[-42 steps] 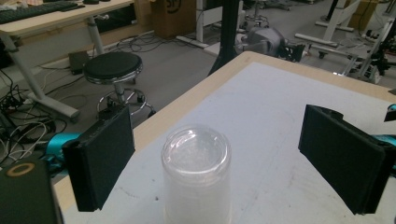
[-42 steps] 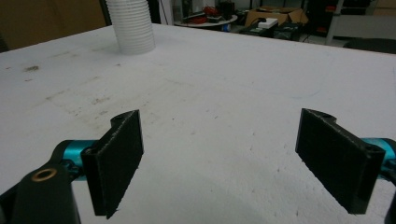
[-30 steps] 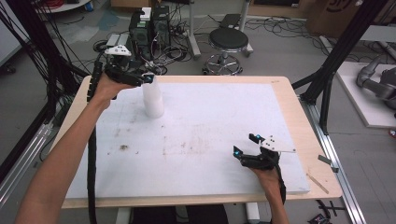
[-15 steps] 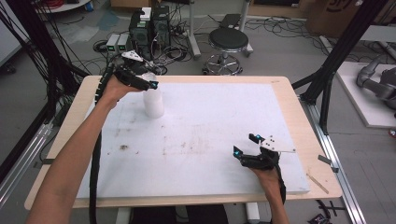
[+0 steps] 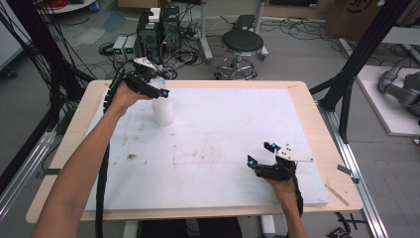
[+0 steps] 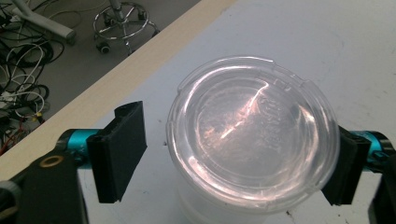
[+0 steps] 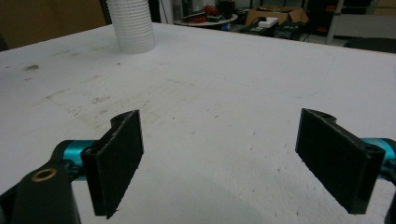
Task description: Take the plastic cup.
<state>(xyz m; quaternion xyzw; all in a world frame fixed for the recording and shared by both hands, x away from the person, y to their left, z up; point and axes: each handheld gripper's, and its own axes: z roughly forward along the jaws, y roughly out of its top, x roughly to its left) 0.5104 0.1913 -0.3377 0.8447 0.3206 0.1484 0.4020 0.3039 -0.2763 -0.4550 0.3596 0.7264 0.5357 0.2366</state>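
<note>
One lidded white container point(image 5: 162, 105); two grippers, left point(image 5: 157, 90), right point(image 5: 261, 154); one stool point(image 5: 241, 43)

The lid point(image 6: 252, 133) of the white ribbed tub point(image 5: 162, 108) is clear, glossy plastic that catches bright glare. The worktop point(image 5: 307, 106) is pale wood at its rim, covered by a matt white sheet point(image 7: 224, 84) with a grainy, scuffed surface. The left hand-held gripper point(image 6: 233, 161) has matt black pads point(image 6: 119, 156) and shiny teal metal fittings.
</note>
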